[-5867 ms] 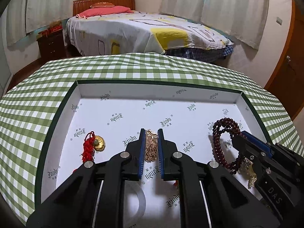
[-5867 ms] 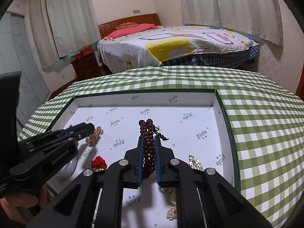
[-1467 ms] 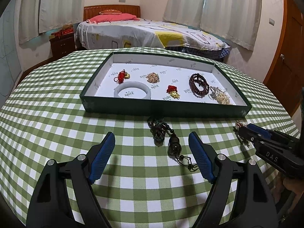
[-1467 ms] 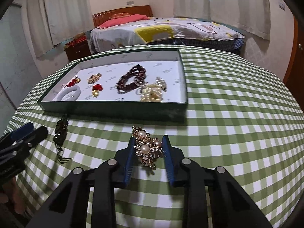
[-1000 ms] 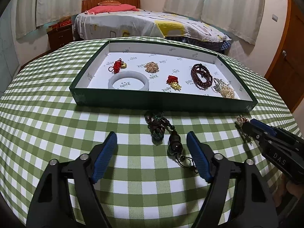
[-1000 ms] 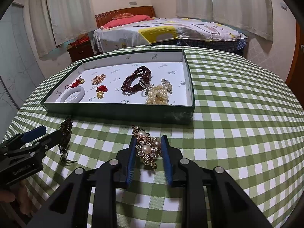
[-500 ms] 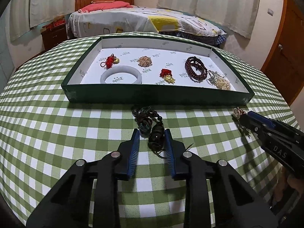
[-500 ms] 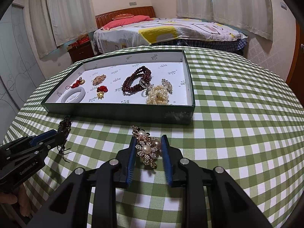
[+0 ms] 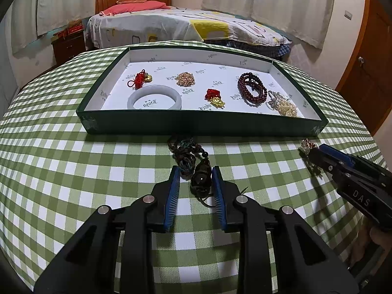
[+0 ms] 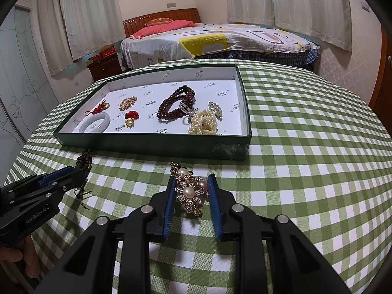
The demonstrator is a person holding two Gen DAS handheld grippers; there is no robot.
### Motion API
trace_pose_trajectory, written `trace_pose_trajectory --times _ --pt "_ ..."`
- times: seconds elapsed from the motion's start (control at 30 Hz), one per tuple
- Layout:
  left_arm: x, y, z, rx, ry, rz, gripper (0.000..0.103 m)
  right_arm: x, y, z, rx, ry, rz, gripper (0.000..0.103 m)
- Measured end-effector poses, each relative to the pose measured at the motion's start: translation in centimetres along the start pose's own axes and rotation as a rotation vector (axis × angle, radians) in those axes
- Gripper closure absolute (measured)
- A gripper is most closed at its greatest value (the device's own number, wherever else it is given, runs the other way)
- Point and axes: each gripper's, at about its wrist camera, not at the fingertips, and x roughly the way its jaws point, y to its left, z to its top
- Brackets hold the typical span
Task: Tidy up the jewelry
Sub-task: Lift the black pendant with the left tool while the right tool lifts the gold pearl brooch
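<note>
A dark beaded necklace [image 9: 186, 154] with a big dark pendant bead [image 9: 201, 178] lies on the green checked tablecloth just before the green tray [image 9: 196, 125]. My left gripper [image 9: 195, 171] is shut on the pendant and its cord. It also shows in the right wrist view as the left gripper [image 10: 76, 174]. My right gripper [image 10: 191, 180] is shut on a gold brooch with pearls [image 10: 189, 191], low over the cloth near the tray's front right corner. In the left wrist view the right gripper [image 9: 314, 150] shows at the right edge.
The white-lined tray [image 10: 147, 144] holds a pale bangle [image 9: 154, 96], two red knot charms [image 9: 139, 79], a gold chain pile [image 9: 185, 79], dark red beads [image 9: 252, 88] and a pearl pile [image 9: 284, 105]. A bed stands beyond the round table.
The left jaws went from wide apart to closed around the dark pendant. The right gripper kept its hold on the brooch. Both hands came out of the tray earlier.
</note>
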Motion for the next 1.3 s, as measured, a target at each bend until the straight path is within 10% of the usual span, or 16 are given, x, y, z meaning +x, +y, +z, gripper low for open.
trace_pose_trajectory --times 1.3 --pt "-1.4 0.1 -0.1 0.006 -0.039 -0.015 0.086 -1.4 0.2 0.0 0.013 -0.052 0.004 0.091"
